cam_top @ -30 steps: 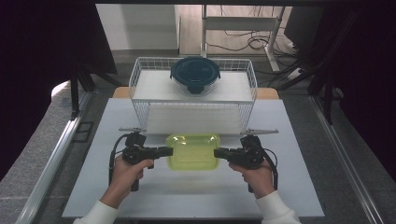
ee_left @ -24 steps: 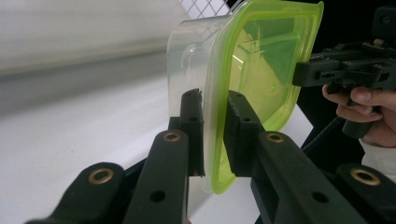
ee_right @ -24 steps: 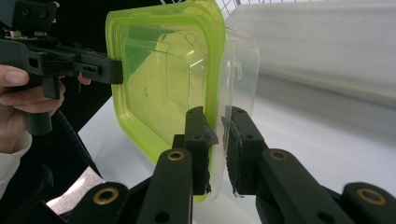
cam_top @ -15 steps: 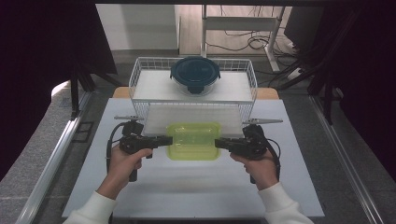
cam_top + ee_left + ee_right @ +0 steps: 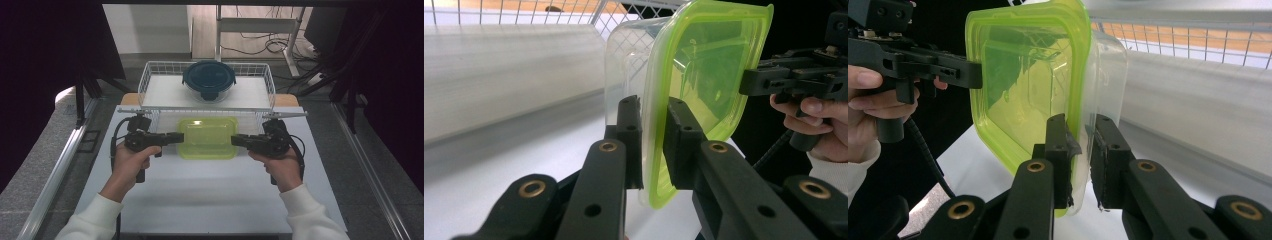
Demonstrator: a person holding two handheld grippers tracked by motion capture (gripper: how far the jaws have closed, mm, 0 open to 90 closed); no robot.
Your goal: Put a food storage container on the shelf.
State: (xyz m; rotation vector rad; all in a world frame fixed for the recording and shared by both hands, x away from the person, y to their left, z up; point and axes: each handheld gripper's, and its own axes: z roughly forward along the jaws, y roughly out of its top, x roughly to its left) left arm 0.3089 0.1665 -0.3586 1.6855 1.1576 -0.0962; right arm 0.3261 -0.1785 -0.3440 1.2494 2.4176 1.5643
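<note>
A clear plastic container with a lime-green lid (image 5: 208,138) hangs in the air between my two grippers, just in front of the wire basket. My left gripper (image 5: 176,137) is shut on the lid's left rim; in the left gripper view its pads clamp the lidded container (image 5: 684,95) at the rim. My right gripper (image 5: 239,140) is shut on the right rim, and the right gripper view shows the lidded container (image 5: 1028,85) pinched the same way. A round container with a dark blue lid (image 5: 208,79) sits inside the basket.
The white wire basket (image 5: 150,75) stands at the table's far edge, its front rail just behind the held container. The white table (image 5: 210,195) spreads out toward me. A metal rail (image 5: 60,165) runs along the left, with cables on the floor beyond.
Both grippers have risen with the green-lidded container and carried it toward the basket; it now sits higher, close to the basket's front rail.
</note>
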